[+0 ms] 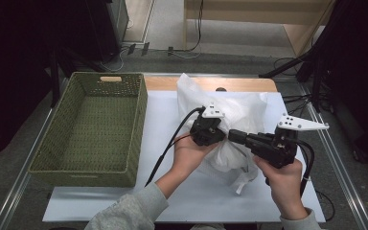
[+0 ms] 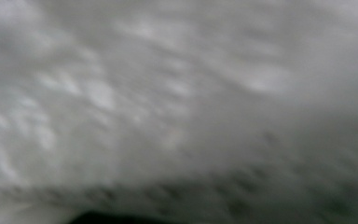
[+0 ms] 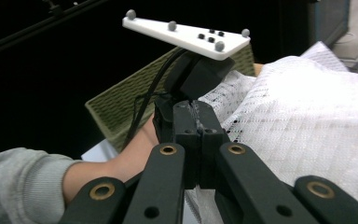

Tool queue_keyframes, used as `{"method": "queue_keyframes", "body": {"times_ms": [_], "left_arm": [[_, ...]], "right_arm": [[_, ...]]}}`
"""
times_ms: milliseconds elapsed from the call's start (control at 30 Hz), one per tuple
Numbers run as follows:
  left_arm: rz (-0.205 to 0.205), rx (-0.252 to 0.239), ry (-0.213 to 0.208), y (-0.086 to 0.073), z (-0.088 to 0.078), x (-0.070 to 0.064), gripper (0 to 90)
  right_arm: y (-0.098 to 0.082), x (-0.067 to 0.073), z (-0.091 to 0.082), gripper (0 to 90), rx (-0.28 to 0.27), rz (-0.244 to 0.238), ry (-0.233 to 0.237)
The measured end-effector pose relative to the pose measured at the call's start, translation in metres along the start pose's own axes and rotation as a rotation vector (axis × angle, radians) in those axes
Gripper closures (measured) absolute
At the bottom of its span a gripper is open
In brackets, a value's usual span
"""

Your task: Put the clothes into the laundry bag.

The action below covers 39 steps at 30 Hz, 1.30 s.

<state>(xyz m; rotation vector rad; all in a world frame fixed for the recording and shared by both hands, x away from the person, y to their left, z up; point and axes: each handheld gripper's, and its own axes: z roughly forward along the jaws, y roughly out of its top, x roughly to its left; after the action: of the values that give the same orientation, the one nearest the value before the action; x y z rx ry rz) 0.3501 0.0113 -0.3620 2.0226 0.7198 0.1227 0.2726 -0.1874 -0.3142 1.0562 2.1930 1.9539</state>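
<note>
A white mesh bag (image 1: 242,110) lies bunched on the white-covered table (image 1: 160,112), right of centre. My left gripper (image 1: 220,134) presses into the bag's left side, its jaws buried in fabric. The left gripper view is a blur of white mesh (image 2: 177,93) very close up. My right gripper (image 1: 232,135) points left and meets the left one at the same gathered spot. In the right gripper view its black jaws (image 3: 196,116) stand shut with a thin line of white fabric pinched between them, the bag (image 3: 317,130) spreading to the right. A white strap (image 1: 243,182) dangles below.
A large green woven basket (image 1: 91,172) stands on the left of the table, its corner (image 3: 121,107) behind the left hand. The left gripper's grey plate (image 3: 186,35) and cable are close ahead of the right jaws. Dark stands and cables surround the table.
</note>
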Motion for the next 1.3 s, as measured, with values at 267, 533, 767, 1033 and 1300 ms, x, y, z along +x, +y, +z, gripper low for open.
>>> {"method": "queue_keyframes", "body": {"times_ms": [267,533,767,1033,1300], "left_arm": [[-0.066,0.096,0.003,0.003,0.046,0.028,90.0],[-0.106,0.15,-0.036,0.005,0.054,0.041,89.7],[-0.069,0.16,-0.102,0.003,0.03,0.036,81.0],[-0.069,0.161,-0.174,-0.011,-0.003,0.032,68.6],[0.019,0.156,-0.143,-0.019,-0.041,0.029,58.1]], "right_arm": [[-0.012,-0.03,-0.001,90.0,0.004,0.102,-0.025],[-0.016,-0.037,-0.003,90.0,0.029,0.059,-0.099],[-0.029,-0.056,0.002,90.0,0.07,0.091,-0.15],[-0.038,-0.067,0.011,90.0,0.127,0.116,-0.195],[-0.039,-0.07,0.011,90.0,0.137,0.12,-0.218]]}}
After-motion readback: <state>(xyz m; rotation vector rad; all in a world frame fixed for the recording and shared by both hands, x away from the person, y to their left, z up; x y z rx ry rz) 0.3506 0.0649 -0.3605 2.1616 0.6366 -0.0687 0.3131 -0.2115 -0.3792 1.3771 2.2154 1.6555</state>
